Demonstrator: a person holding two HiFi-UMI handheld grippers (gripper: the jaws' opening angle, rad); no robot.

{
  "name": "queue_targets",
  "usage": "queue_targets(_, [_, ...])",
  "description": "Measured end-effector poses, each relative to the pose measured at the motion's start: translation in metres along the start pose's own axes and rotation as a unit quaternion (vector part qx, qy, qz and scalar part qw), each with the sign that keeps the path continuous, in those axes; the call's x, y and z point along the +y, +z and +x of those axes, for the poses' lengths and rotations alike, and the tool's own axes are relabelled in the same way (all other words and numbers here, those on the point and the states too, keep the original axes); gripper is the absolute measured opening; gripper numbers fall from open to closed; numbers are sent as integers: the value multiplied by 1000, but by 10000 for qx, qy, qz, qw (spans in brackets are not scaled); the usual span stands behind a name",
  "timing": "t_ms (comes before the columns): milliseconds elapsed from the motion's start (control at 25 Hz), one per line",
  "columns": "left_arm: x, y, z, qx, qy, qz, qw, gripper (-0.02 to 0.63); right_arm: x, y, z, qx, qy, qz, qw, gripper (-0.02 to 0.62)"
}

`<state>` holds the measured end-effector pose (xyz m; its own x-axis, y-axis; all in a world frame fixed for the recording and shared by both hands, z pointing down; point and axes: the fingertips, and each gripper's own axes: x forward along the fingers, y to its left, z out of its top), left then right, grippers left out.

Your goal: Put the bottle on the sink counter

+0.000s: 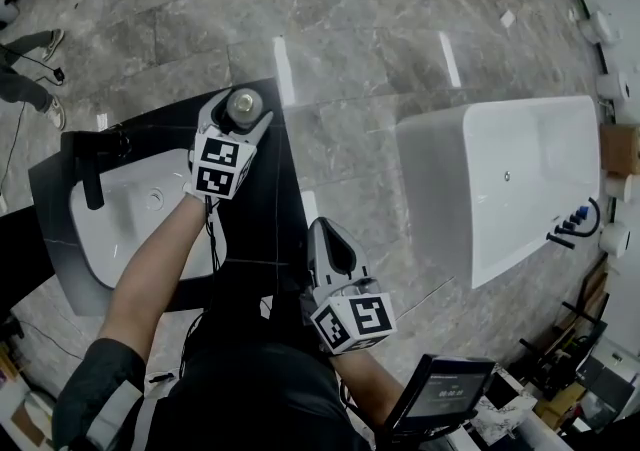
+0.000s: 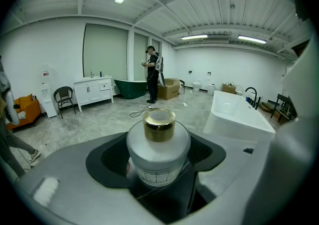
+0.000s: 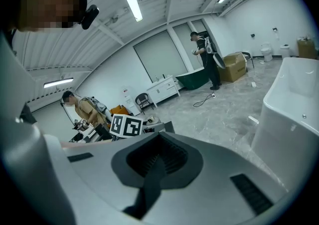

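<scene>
The round frosted bottle with a shiny gold cap is clamped in the left tongs, over the glossy black counter beside the white basin. The right tongs are closed and empty.
</scene>
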<state>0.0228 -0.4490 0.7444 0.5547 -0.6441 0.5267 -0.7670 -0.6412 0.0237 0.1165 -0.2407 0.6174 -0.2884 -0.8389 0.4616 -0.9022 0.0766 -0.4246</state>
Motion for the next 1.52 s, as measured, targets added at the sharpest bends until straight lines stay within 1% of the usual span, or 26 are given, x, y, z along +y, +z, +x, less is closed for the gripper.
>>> queue_targets(240, [0, -5, 5, 39, 78, -131, 9999, 334, -4, -5, -2, 22, -20, 69, 10000, -5])
queue_targets(400, [0, -5, 7, -32, 122, -47, 9999, 334, -3, -12, -4, 66, 25, 127, 9999, -5])
queue_targets(520, [-3, -4, 6, -4, 130, -58, 9999, 336, -2, -12, -6, 67, 34, 128, 9999, -5])
queue_targets(720, [-4, -8, 6, 137, 133, -87, 9998, 337, -2, -3, -8, -8, 42, 87, 10000, -5])
queue_targets(840, [-5, -12, -3, 249, 145, -271, 9992, 356, -1, 2, -12, -16, 57, 70, 10000, -5])
queue_targets(920, [-2, -14, -16, 289, 188, -438, 9984, 359, 0, 2, -13, -22, 100, 79, 9999, -5])
queue_targets(1040, [-1, -19, -41, 334, 204, -568, 9976, 359, 3, 0, -15, -25, 182, 101, 9998, -5])
queue_targets(1160, [-3, -21, -73, 239, 157, -689, 9972, 359, 10, -2, -16, -46, 277, 86, 9996, -5])
queue_targets(1280, [-10, -18, -110, 121, 109, -896, 9958, 359, 18, -2, -17, -71, 379, 52, 9992, -5])
queue_targets(1400, [-34, -18, -146, 100, -151, -1022, 9946, 357, 26, -2, -22, -112, 466, 24, 9988, -5])
queue_targets(1520, [-67, -18, -178, 77, -561, -875, 9946, 356, 35, 0, -27, -150, 570, -20, 9983, -5])
